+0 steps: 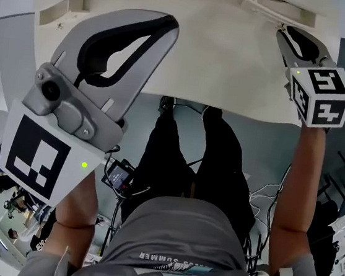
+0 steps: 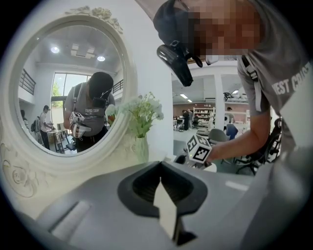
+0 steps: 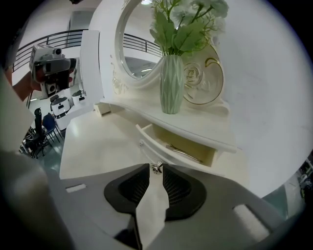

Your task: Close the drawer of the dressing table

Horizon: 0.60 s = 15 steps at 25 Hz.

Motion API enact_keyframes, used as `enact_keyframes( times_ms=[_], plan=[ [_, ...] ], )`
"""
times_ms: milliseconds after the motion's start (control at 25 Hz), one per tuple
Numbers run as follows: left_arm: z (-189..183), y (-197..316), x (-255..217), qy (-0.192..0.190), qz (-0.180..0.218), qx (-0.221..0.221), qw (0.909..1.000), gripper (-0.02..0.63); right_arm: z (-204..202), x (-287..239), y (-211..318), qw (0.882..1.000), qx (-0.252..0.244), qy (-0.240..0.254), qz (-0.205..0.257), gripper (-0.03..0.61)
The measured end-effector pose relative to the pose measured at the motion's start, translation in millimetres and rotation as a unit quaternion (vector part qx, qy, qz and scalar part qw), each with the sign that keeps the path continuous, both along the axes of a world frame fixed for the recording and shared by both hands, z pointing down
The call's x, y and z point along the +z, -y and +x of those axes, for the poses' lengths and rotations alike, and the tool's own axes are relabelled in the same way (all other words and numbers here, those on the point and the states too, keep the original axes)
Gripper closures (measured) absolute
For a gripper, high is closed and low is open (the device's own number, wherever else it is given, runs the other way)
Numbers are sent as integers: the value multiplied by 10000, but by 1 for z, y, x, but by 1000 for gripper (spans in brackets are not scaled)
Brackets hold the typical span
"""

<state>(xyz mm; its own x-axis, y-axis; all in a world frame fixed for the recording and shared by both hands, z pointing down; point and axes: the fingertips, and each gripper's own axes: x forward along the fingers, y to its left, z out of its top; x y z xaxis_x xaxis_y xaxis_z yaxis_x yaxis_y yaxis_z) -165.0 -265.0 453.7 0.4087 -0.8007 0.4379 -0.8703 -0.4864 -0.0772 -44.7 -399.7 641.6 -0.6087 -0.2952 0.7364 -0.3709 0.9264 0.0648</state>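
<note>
Hovering at the pulled-out drawer (image 3: 185, 146) of a white dressing table (image 3: 98, 144), the right gripper (image 3: 156, 172) has its jaws parted a little. The drawer's small metal knob (image 3: 156, 167) sits right between their tips, with no squeeze visible. Beyond the jaws and above the drawer, a green vase (image 3: 171, 83) stands on the shelf. The left gripper (image 2: 160, 166), its jaws closed together on nothing, faces the oval mirror (image 2: 68, 88), which lies ahead and to their left.

Two tools (image 1: 168, 22) (image 1: 285, 32), one open drawer (image 3: 152, 144), one vase (image 3: 171, 85), one mirror (image 2: 68, 88).
</note>
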Motion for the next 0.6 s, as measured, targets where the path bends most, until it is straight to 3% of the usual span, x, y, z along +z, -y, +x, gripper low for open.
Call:
enact_keyframes(
  times_ms=[600],
  plan=[
    [-9,0,3,-19,4,-100,9999,611,-4,1,11,9999,60,-11,94,511]
  ],
)
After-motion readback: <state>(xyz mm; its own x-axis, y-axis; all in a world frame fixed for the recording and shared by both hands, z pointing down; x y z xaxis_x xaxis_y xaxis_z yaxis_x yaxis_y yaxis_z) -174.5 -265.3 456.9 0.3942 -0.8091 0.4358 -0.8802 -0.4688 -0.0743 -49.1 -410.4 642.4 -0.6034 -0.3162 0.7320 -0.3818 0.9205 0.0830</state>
